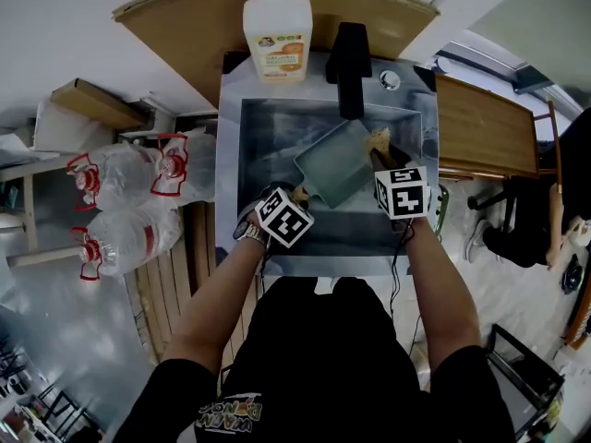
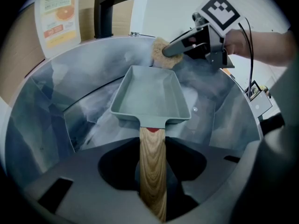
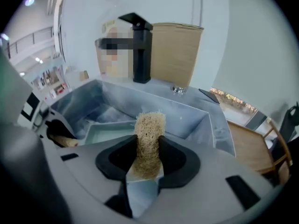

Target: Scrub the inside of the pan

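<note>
Rectangular grey-green pan with a pale wooden handle (image 2: 152,94) lay tilted inside the square steel sink (image 1: 231,146), mid-frame in the head view. Left gripper (image 2: 153,167) was clenched on the end of that handle. Right gripper (image 3: 148,146) was clamped on a tan fibrous scrubber (image 3: 149,129), which hung at the pan's upper right corner in the left gripper view; contact there was unclear.

Held only by the handle's end, the pan would likely pivot or twist in the jaws if the scrubber pressed hard on its far wall, and it could knock the sink. Rough fibre dragging on the pan floor might also pull the scrubber out of its narrow grip.

Counted: one pan, one scrubber, two grippers, one sink, one black tap (image 1: 349,67), one orange-labelled soap bottle (image 1: 277,35), and three clear plastic jugs with red handles (image 1: 125,178) at the left edge.
</note>
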Motion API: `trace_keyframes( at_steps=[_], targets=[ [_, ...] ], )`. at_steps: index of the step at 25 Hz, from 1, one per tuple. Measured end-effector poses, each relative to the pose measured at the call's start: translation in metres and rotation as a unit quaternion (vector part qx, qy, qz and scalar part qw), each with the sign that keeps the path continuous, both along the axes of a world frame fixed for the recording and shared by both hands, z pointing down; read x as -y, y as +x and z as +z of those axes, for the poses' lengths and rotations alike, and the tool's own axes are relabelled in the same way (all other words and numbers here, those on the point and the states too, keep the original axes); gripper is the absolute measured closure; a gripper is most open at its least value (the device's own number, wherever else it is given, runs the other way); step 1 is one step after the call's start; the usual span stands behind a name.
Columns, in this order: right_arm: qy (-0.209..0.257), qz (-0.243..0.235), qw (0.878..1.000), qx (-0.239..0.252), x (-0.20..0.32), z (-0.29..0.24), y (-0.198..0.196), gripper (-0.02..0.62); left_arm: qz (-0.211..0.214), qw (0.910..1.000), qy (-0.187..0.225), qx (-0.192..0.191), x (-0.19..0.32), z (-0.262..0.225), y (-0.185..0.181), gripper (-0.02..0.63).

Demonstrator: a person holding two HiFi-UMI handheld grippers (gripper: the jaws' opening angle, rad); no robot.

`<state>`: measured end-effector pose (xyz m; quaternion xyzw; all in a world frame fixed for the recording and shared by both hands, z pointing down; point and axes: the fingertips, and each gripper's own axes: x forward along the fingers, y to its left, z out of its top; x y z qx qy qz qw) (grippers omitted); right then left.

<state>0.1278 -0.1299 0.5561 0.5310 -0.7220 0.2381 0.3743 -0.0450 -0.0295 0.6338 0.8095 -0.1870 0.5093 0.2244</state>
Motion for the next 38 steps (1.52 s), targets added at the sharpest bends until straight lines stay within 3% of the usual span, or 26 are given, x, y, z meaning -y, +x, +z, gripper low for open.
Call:
trace_keyframes(
  at_steps=[5, 10, 13, 18, 21, 24, 38],
  targets=[
    [0.041, 0.004, 0.995, 0.095, -0.009, -0.033, 0.002, 0.449, 0.001, 0.9993, 0.034, 0.015, 0.003, -0.010, -0.002, 0.432],
    [0.076, -0.010, 0.990, 0.118, -0.025, -0.062, 0.012, 0.449, -0.035, 0.9962, 0.080, 0.003, 0.006, -0.039, -0.001, 0.434],
    [0.094, -0.020, 0.987, 0.126, -0.033, -0.080, 0.015, 0.449, -0.065, 0.9904, 0.119, -0.027, 0.010, -0.069, 0.006, 0.450],
    [0.125, -0.045, 0.982, 0.136, -0.046, -0.113, 0.013, 0.449, -0.105, 0.9697, 0.199, -0.095, 0.014, -0.133, 0.021, 0.511],
    [0.137, -0.063, 0.978, 0.141, -0.061, -0.133, 0.015, 0.449, -0.116, 0.9539, 0.236, -0.144, 0.005, -0.173, 0.036, 0.589],
    [0.155, -0.079, 0.973, 0.149, -0.076, -0.155, 0.019, 0.449, -0.119, 0.9406, 0.257, -0.187, -0.006, -0.209, 0.054, 0.597],
    [0.235, -0.142, 0.943, 0.186, -0.148, -0.244, 0.038, 0.449, -0.130, 0.9032, 0.341, -0.226, -0.070, -0.307, 0.097, 0.597]
  ],
)
